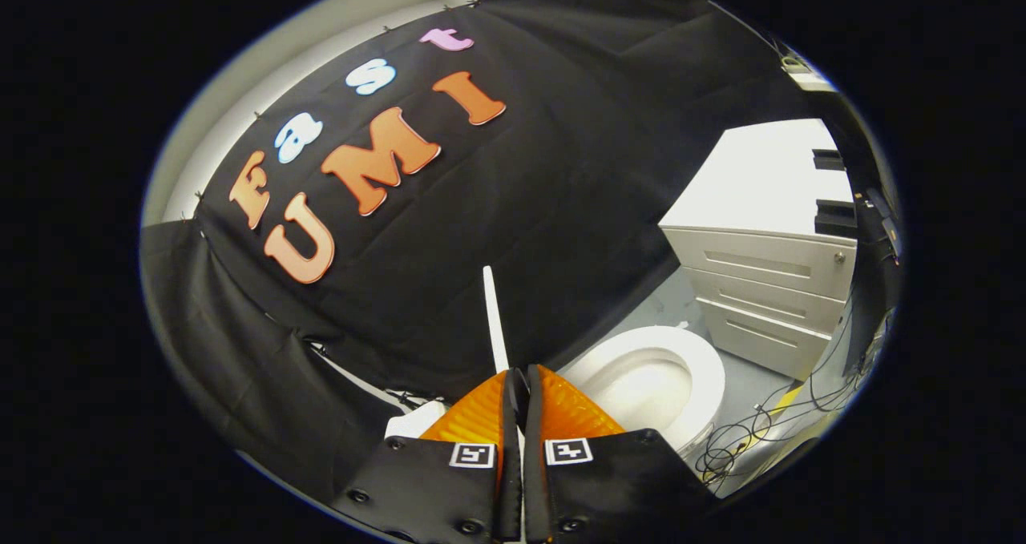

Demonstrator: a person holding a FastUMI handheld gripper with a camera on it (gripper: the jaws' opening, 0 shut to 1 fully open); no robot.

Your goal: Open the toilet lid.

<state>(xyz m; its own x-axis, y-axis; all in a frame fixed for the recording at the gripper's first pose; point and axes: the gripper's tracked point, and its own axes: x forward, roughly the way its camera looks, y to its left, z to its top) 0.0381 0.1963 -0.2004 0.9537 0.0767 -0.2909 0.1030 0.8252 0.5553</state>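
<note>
The gripper [518, 384] is clenched on the raised toilet lid [494, 320], seen edge-on between its fingers (both pressing it); the open toilet bowl [653, 380] lies beside, near a drawer cabinet [761, 280].

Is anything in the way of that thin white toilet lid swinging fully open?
Nothing visible blocks it. The thin white toilet lid stands raised edge-on, pinched between the closed jaws of the gripper. Beyond it hangs just the black cloth wall. The white bowl lies open beside it.
</note>
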